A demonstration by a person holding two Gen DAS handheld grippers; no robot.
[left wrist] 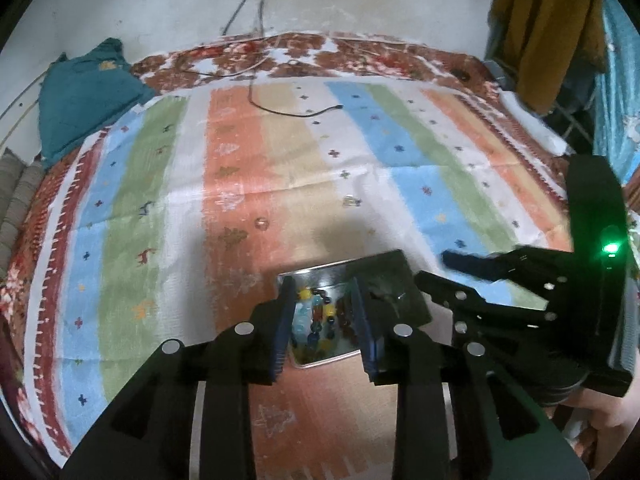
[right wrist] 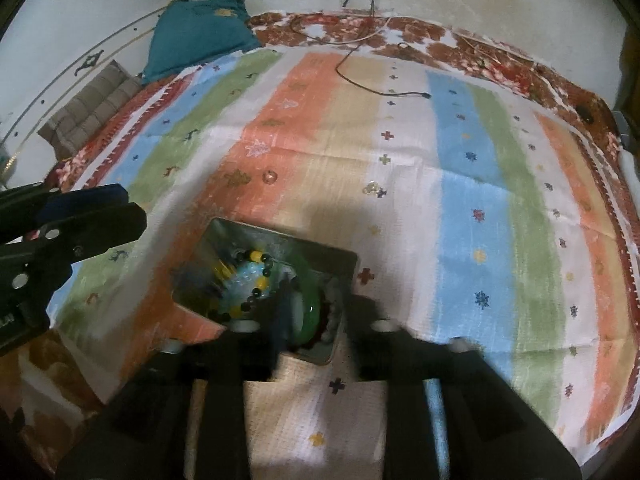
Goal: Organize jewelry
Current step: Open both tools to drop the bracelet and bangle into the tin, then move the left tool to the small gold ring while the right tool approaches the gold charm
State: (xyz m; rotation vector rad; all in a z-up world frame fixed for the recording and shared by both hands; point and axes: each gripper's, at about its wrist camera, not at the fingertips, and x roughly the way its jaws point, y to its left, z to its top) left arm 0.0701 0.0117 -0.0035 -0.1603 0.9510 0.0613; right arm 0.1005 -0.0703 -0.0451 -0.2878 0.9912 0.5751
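Observation:
A metal tin [left wrist: 320, 358] [right wrist: 224, 232] lies on the striped cloth and holds beaded jewelry [left wrist: 316, 316] [right wrist: 248, 276] in yellow, blue and black. My left gripper [left wrist: 324, 320] hangs open right over the tin. My right gripper [right wrist: 312, 312] is open over the tin's right part, around a green bangle [right wrist: 310, 304] lying there with white and red pieces. In the left wrist view the right gripper [left wrist: 460, 268] comes in from the right beside the tin's dark lid [left wrist: 396, 280]. Two clear glass pieces [left wrist: 262, 223] [left wrist: 351, 201] lie loose on the cloth beyond the tin.
The striped cloth [left wrist: 420, 168] [right wrist: 460, 184] covers a bed with a red floral sheet. A teal cushion [left wrist: 84, 92] [right wrist: 200, 32] sits at the far left. A black cable [left wrist: 296, 112] [right wrist: 380, 90] lies at the far end. Clothes [left wrist: 548, 28] hang at far right.

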